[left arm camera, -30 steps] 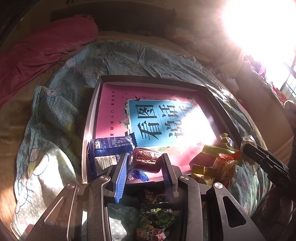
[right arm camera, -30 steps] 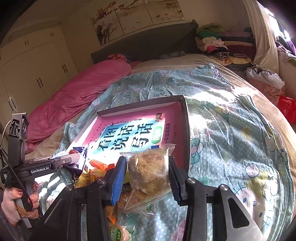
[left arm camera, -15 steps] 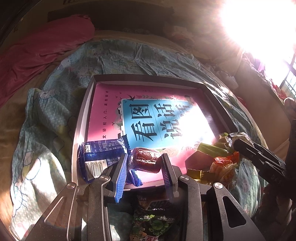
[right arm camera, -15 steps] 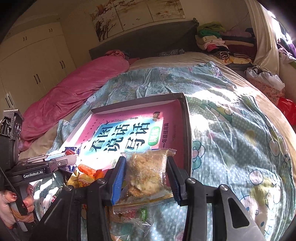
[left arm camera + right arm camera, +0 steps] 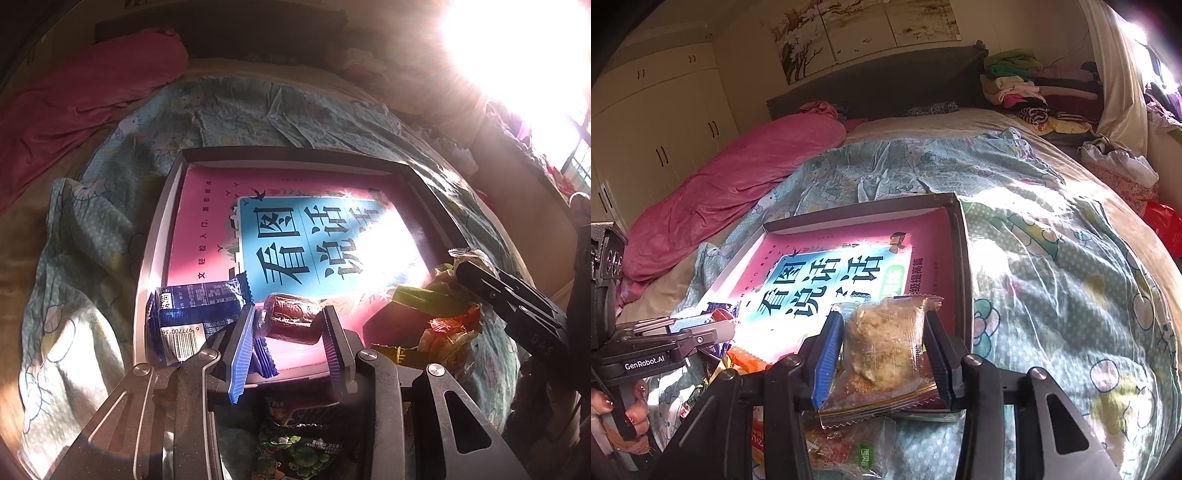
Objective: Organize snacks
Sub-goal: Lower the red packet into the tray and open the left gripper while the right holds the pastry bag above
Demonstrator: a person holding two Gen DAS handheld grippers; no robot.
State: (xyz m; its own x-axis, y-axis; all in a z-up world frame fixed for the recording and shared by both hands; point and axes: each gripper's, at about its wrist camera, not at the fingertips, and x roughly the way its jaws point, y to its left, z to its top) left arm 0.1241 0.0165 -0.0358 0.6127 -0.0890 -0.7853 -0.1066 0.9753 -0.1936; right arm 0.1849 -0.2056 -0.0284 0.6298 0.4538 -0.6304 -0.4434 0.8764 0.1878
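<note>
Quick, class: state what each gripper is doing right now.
Left gripper: shut on the brown wrapped snack.
Right gripper: shut on the clear-wrapped crumbly snack.

Hard sunlight floods in from the window (image 5: 517, 48) at the upper right of the left wrist view, blowing that corner out to pure white and spreading a hazy flare across the frame. A glare patch washes out the book cover (image 5: 373, 240) in the tray. In the right wrist view, sun dapples the bedspread (image 5: 1052, 266) with sharp shadows. Both views bend strongly at dark, rounded edges; detail stays fairly crisp.
</note>
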